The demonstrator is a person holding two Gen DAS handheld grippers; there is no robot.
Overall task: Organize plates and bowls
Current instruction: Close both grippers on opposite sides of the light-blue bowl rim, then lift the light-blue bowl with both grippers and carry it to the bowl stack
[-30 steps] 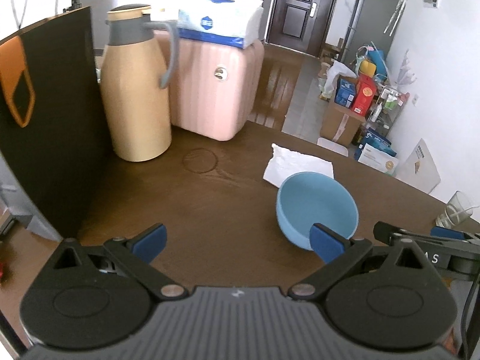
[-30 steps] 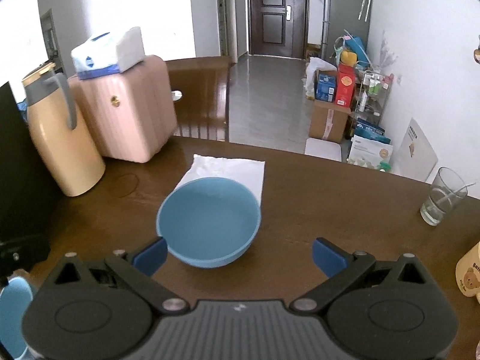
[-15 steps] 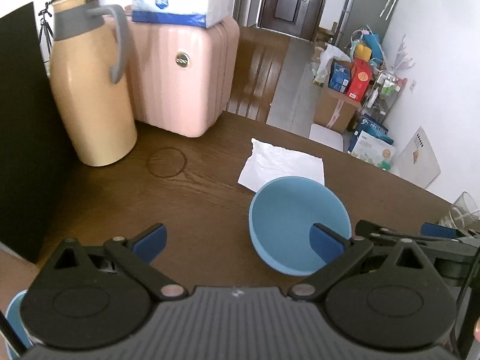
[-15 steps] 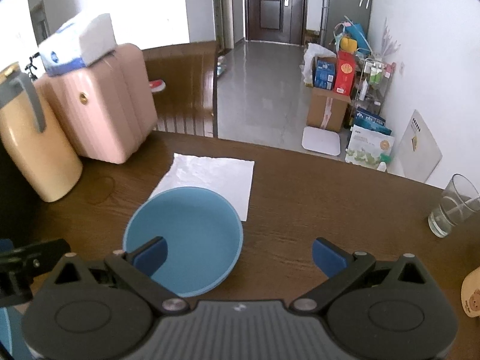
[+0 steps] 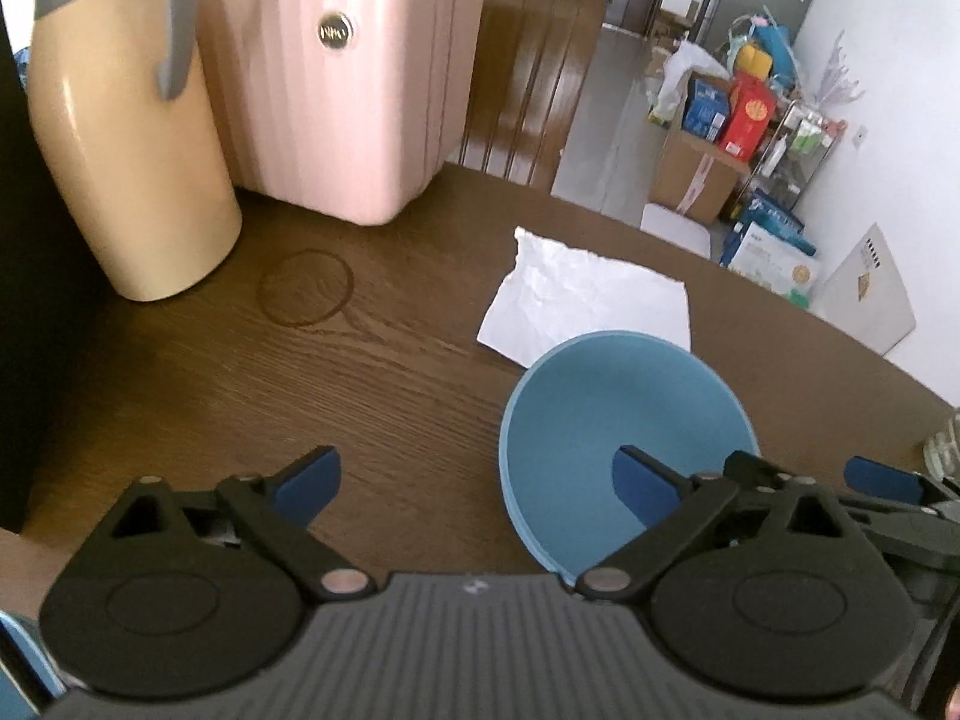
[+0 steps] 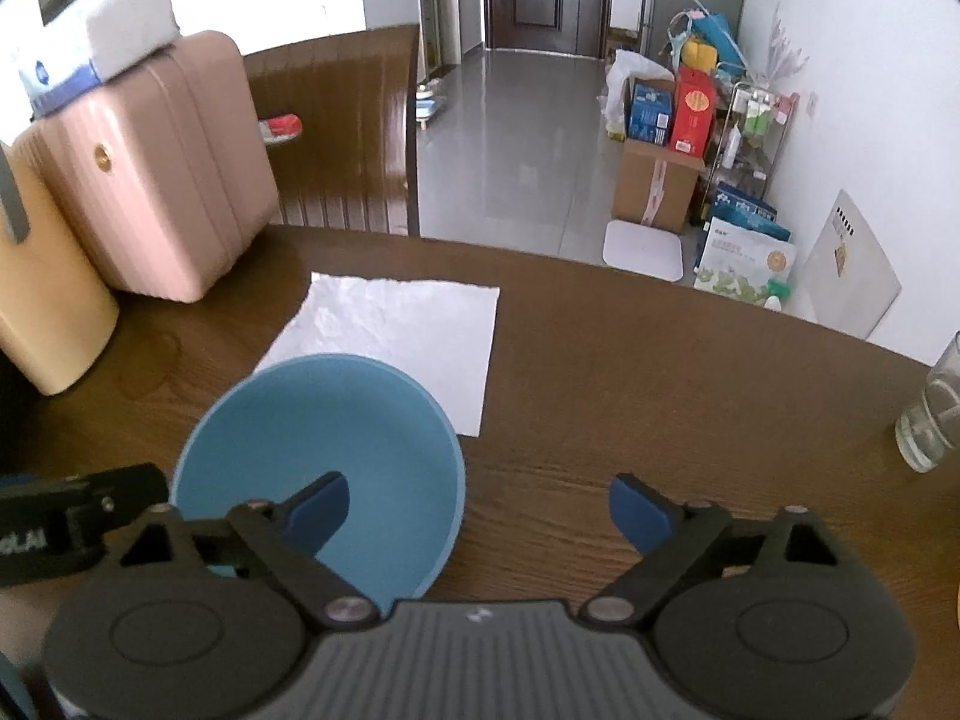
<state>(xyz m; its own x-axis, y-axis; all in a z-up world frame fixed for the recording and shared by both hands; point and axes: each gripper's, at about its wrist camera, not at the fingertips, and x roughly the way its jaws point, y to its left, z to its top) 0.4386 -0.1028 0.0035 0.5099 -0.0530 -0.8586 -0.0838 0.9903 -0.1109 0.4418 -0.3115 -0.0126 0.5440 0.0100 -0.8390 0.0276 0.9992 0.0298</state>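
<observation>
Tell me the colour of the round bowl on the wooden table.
Light blue; the round bowl shows best in the right wrist view.

The bowl [image 6: 318,468] stands on the table [image 6: 690,420], its far edge overlapping the near edge of the paper sheet [image 6: 396,336] at 12 o'clock from it. The suitcase [image 6: 156,180] stands on the table at 10 o'clock from the bowl, with a tissue pack [image 6: 96,60] on top. The jug [image 5: 126,132] stands just left of the suitcase. A drinking glass [image 6: 930,414] stands at 3 o'clock, well apart from the bowl. A chair back [image 6: 336,138] rises behind the table at 12 o'clock. Boxes [image 6: 660,150] stand on the floor at 1 o'clock.
</observation>
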